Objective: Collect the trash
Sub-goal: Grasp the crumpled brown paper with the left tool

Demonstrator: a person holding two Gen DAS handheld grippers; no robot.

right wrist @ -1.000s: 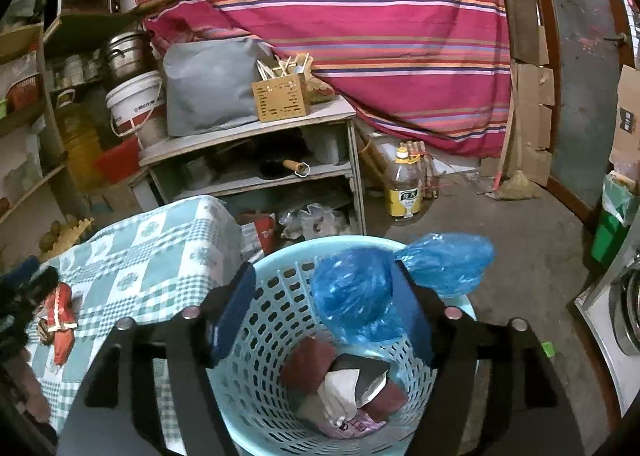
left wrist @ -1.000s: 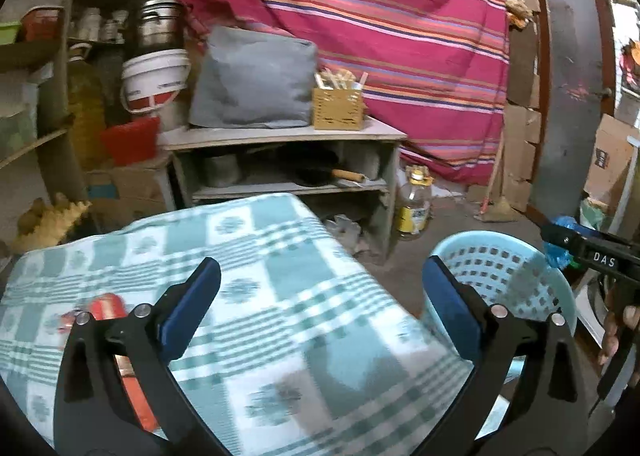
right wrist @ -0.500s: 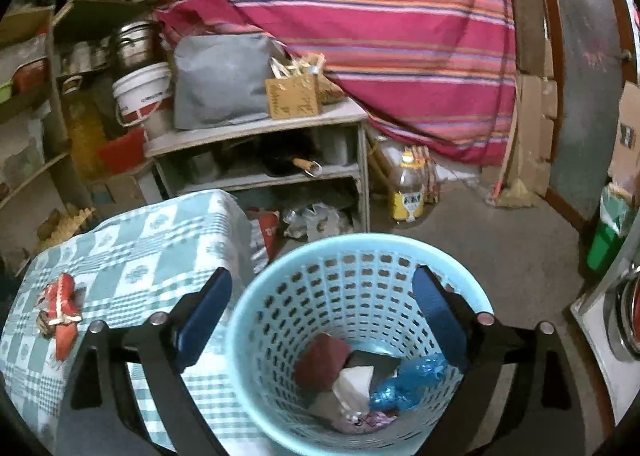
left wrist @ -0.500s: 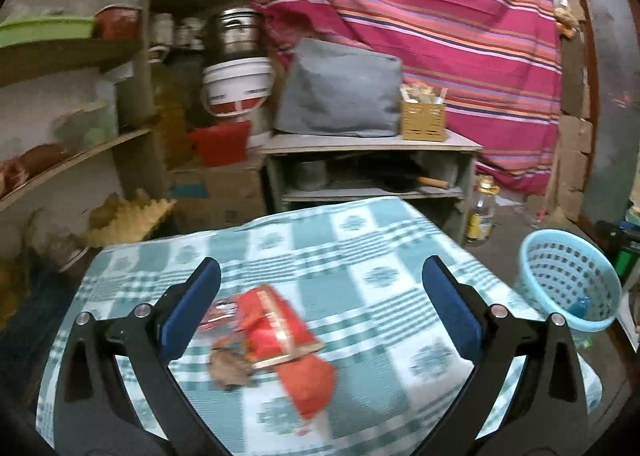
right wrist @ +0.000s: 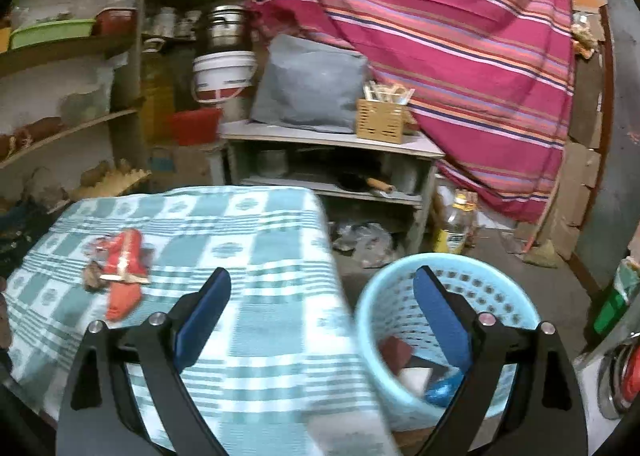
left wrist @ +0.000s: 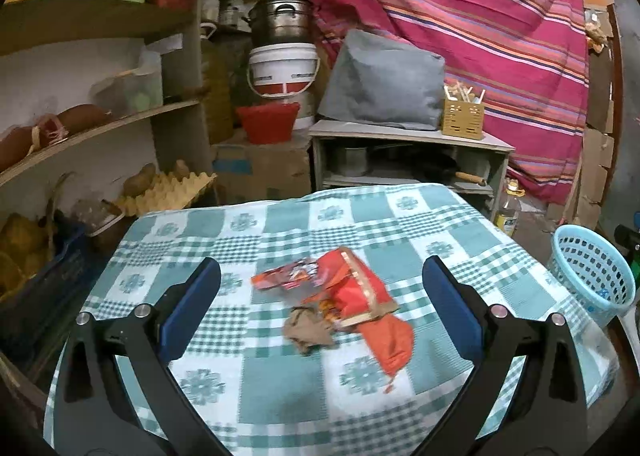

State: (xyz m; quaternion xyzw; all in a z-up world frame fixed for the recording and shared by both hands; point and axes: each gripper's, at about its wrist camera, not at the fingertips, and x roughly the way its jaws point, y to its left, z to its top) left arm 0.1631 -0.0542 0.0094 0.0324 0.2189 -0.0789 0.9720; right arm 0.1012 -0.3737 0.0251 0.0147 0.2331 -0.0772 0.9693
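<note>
Red snack wrappers (left wrist: 352,296) and a brown crumpled scrap (left wrist: 306,330) lie on the green-checked tablecloth (left wrist: 248,384). My left gripper (left wrist: 320,296) hovers open over that pile, its blue pads either side of it and not touching. The right gripper (right wrist: 322,302) is open and holds nothing; it hangs over the table's right edge, with its right pad in front of the light-blue basket (right wrist: 368,320). In the basket lie a blue bag (right wrist: 442,390) and other scraps. The wrappers (right wrist: 124,268) show far to the left in the right wrist view.
Wooden shelves (left wrist: 100,127) with jars and egg trays stand at the left. A low grey shelf unit (left wrist: 404,151) carries a grey cushion and a wicker box. An oil bottle (right wrist: 454,228) stands on the floor by the striped cloth (left wrist: 480,15). The basket (left wrist: 592,272) stands right of the table.
The blue bag dropped out of my right gripper into the basket, and that gripper swung left toward the table. The left gripper swept left from the table's edge to over the red wrappers.
</note>
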